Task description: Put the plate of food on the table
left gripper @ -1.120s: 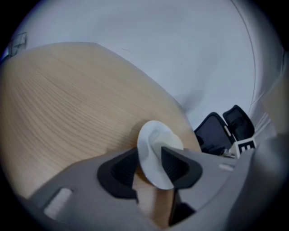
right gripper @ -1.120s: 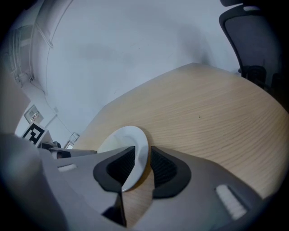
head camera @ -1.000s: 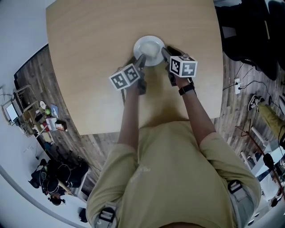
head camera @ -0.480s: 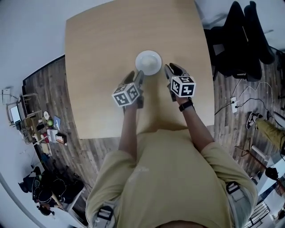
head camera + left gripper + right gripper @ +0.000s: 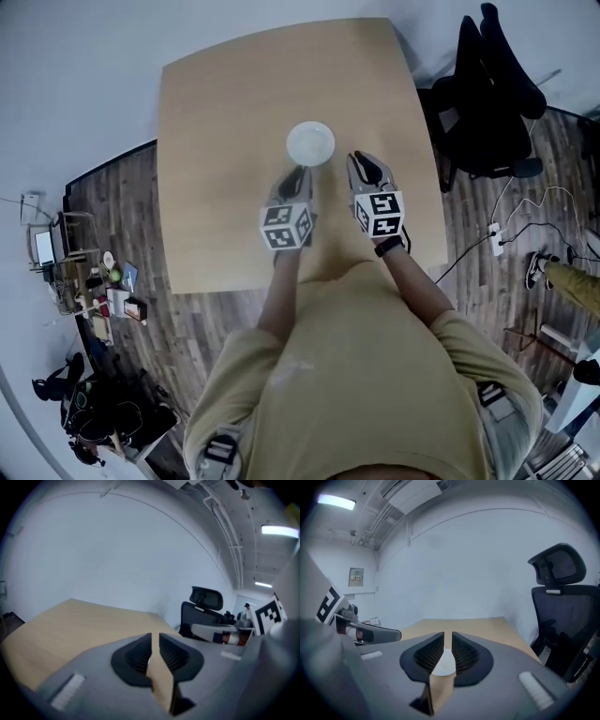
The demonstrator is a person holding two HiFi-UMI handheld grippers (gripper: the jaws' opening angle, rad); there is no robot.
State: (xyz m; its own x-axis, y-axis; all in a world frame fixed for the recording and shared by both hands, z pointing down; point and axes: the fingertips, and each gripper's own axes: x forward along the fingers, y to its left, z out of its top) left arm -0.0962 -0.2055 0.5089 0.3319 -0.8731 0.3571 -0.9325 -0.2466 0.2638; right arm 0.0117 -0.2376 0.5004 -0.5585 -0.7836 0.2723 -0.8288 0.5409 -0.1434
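The white plate [image 5: 310,143] sat flat on the wooden table [image 5: 216,112], close to the middle. From above it looked plain white, and I could not tell what lay on it. Nothing was touching the plate.

The person held both grippers above the table, on the near side of the plate. They were side by side, with a gap between them. The left gripper [image 5: 298,176] pointed toward the plate. Its tips were near the plate's near edge but not on it. The right gripper [image 5: 364,167] was just to the right of the plate and was not touching it either.

In the left gripper view, the two black fingers [image 5: 136,656] had just been closing. Only a thin gap was left between them. They held nothing, and only the table top showed through the gap. In the right gripper view, the fingers [image 5: 464,653] had just been closing too and left a narrow slit. The plate showed through that slit, far off on the table, and was not pinched by the pads.

A black chair [image 5: 487,94] stood by the table's right side on the wood floor [image 5: 122,234]. The person wore a tan shirt [image 5: 366,375].
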